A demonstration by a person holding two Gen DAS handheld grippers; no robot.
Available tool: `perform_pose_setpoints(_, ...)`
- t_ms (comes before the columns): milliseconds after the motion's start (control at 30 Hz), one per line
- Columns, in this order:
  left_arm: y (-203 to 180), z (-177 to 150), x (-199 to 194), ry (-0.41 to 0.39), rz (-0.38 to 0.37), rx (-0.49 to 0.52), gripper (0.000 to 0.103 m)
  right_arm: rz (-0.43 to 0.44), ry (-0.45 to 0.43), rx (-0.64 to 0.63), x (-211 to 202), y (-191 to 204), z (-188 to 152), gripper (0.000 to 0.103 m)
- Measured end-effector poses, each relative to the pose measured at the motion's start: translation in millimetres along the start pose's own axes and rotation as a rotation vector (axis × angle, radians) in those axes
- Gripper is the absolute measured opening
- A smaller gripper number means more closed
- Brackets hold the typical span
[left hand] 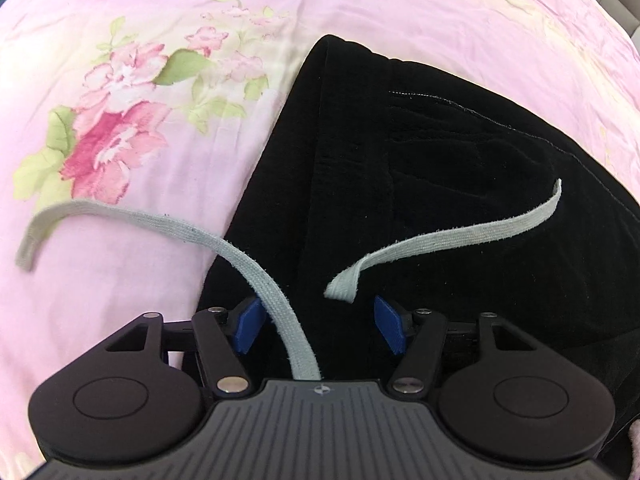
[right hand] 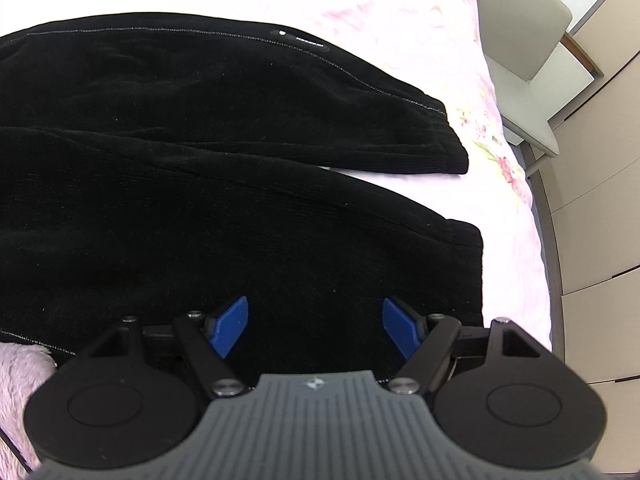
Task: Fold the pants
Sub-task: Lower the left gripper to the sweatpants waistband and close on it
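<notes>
Black velvety fabric pants (left hand: 420, 184) lie spread on a pink floral-printed bedsheet (left hand: 132, 128). In the left wrist view the waist end fills the area from the centre out toward 3 o'clock, with a line of pale stitching (left hand: 460, 100) curving across the upper cloth toward 2 o'clock. Two flat grey woven drawstrings show here: one grey drawstring (left hand: 168, 226) runs from between the fingers out to 9 o'clock, crossing off the pants onto the sheet, and the other grey drawstring (left hand: 448, 236) rests on the black cloth, trailing toward 3 o'clock.

The left gripper (left hand: 316, 330) has its blue-padded fingers (left hand: 250, 326) spread wide, gripping nothing; the first drawstring passes loosely just beside the left pad, and whether it touches the pad is unclear.

In the right wrist view the two legs lie side by side, their ribbed cuffs pointing toward 3 o'clock: the far leg cuff (right hand: 444, 148) near 2 o'clock, the near leg cuff (right hand: 464, 264) closer to centre, a strip of pink sheet showing between them. The right gripper (right hand: 314, 328) hangs over the near leg, its blue pads (right hand: 232, 326) set wide apart with nothing between them. A grey upholstered chair (right hand: 524, 52) stands beside the bed at 1 o'clock, and pink fuzzy fabric (right hand: 20, 368) shows at 8 o'clock.
</notes>
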State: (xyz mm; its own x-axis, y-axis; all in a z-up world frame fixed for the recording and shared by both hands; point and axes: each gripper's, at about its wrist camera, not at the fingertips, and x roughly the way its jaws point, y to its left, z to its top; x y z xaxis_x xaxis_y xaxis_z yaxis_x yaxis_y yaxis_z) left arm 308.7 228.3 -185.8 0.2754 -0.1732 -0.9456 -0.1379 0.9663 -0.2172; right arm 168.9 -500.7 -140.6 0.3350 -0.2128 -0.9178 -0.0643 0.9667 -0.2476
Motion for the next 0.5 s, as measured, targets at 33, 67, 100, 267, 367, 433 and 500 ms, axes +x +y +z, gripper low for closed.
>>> perform_pose_setpoints(33, 1.3, -3.0, -3.2, -0.005, -0.008, -0.004, 0.063, -0.001, 0.004, -0.002, 1.1, 1.4, 1.0, 0.072)
perform_pose_setpoints(67, 1.2, -4.6, -6.2, -0.007, -0.016, 0.003, 0.054, -0.002, 0.008, -0.003, 2.4, 2.3, 1.9, 0.072)
perform_pose_setpoints(100, 1.4, -6.5, -10.0, -0.011, -0.02, 0.01, 0.051, -0.002, 0.012, -0.005, 2.8, 3.9, 2.4, 0.072)
perform_pose_setpoints(267, 6.2, -14.7, -50.0, -0.096, -0.169, 0.017, 0.026, -0.013, 0.029, -0.009, 8.0, 5.9, 6.8, 0.072)
perform_pose_setpoints(367, 23.6, -12.7, -45.0, -0.071, -0.179, -0.043, 0.025, -0.02, 0.023, -0.012, 8.5, 7.3, 9.3, 0.072)
perform_pose_setpoints(433, 39.9, -12.5, -28.1, -0.022, -0.201, -0.133, 0.028, -0.027, 0.024, -0.01, 4.6, 11.6, 8.2, 0.072)
perform_pose_setpoints(500, 53.7, -14.8, -10.5, 0.017, -0.228, -0.211, 0.041, -0.025, 0.024, -0.009, 1.8, 13.6, 6.9, 0.072)
